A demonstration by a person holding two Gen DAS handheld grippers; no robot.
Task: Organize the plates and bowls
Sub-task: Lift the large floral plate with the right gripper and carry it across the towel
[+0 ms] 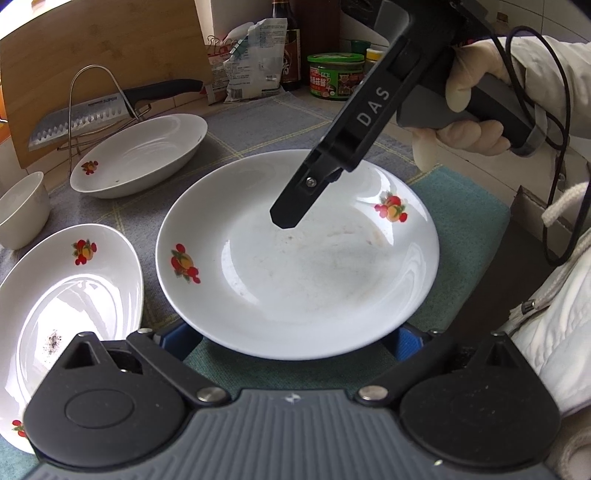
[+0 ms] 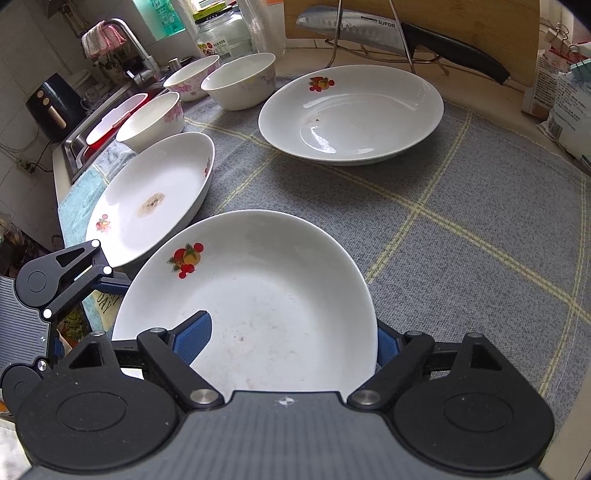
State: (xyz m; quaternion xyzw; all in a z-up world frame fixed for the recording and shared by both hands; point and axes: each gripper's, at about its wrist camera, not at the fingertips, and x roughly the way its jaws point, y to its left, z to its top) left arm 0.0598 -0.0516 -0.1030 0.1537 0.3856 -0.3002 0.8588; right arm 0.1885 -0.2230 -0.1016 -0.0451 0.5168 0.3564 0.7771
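- The grey checked cloth (image 2: pixel 461 206) covers the counter and carries two other plates and three bowls.
- The round plate (image 2: pixel 266 295) sits tilted above the cloth, between both grippers.
- The right gripper (image 2: pixel 291 339) pinches its near rim.
- The left gripper (image 1: pixel 291 336) has jaws spread; the plate's edge is between them.

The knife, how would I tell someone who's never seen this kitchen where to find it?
Look at the wooden cutting board leaning at the back of the counter. A wire rack stands before it, and the knife lies across that rack: a wide steel blade with dimples and a black handle, the only utensil among white dishes.
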